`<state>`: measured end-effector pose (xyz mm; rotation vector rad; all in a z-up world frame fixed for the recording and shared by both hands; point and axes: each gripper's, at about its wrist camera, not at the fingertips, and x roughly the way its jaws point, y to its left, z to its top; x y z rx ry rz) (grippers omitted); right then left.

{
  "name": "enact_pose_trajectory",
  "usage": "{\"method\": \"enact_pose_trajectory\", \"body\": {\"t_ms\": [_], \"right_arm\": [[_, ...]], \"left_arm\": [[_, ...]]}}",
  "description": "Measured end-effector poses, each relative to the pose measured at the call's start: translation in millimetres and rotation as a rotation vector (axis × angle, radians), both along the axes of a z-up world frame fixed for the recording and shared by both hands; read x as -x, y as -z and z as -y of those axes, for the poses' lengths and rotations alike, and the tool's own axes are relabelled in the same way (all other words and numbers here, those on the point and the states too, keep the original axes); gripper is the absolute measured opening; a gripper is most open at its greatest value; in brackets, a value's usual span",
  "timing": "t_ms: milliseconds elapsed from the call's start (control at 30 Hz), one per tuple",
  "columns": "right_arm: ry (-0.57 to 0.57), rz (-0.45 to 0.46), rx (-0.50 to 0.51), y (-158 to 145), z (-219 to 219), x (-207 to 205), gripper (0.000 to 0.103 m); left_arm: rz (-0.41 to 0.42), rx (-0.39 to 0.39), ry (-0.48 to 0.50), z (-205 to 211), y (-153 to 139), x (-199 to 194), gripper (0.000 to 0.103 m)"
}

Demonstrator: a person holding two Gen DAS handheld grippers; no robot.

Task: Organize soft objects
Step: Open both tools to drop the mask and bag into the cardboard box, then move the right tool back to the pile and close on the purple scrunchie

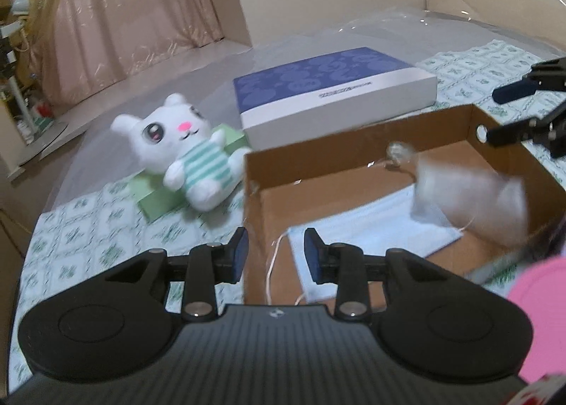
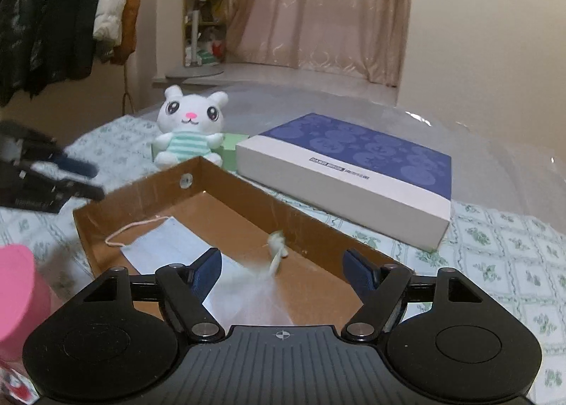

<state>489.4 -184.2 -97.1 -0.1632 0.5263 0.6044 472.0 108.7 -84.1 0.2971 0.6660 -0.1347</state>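
Each view rides on its own gripper and looks forward and downward along the jaws, close over the patterned cloth. The left wrist view has the left gripper (image 1: 275, 256) at its lower edge and faces the cardboard box (image 1: 474, 125) just ahead of the jaws and to their right. The right wrist view sits behind the right gripper (image 2: 283, 267) and looks into that box (image 2: 226, 189) from the opposite side. Both share the box, the blue-lidded box (image 1: 329, 86) (image 2: 353, 164) beyond the jaws, the white plush (image 1: 184, 153) (image 2: 191, 125) and the curtain (image 1: 116, 15) (image 2: 336, 5); each sees the other gripper at its edge.
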Motion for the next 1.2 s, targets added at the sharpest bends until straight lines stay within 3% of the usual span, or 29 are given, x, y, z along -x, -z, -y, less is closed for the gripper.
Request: {"method": "enact_pose_trajectory", "body": {"t_ms": [267, 500, 733, 1000, 1200], "right_arm": [[0.058, -0.067, -0.108, -19, 30, 36, 0.075], [0.101, -0.137, -0.247, -41, 67, 92, 0.075], [0.16, -0.159, -0.303, -52, 98, 156, 0.075], [0.236, -0.194, -0.342, -46, 121, 212, 0.075], [0.265, -0.295, -0.393, -33, 130, 230, 0.077]], "left_arm": [[-0.011, 0.073, -0.076, -18, -24, 49, 0.039], [-0.006, 0.131, -0.15, -31, -55, 110, 0.04], [0.004, 0.169, -0.231, -45, -75, 179, 0.043], [-0.007, 0.169, -0.347, -63, -79, 249, 0.044], [-0.013, 0.189, -0.401, -71, -77, 290, 0.044]]}}
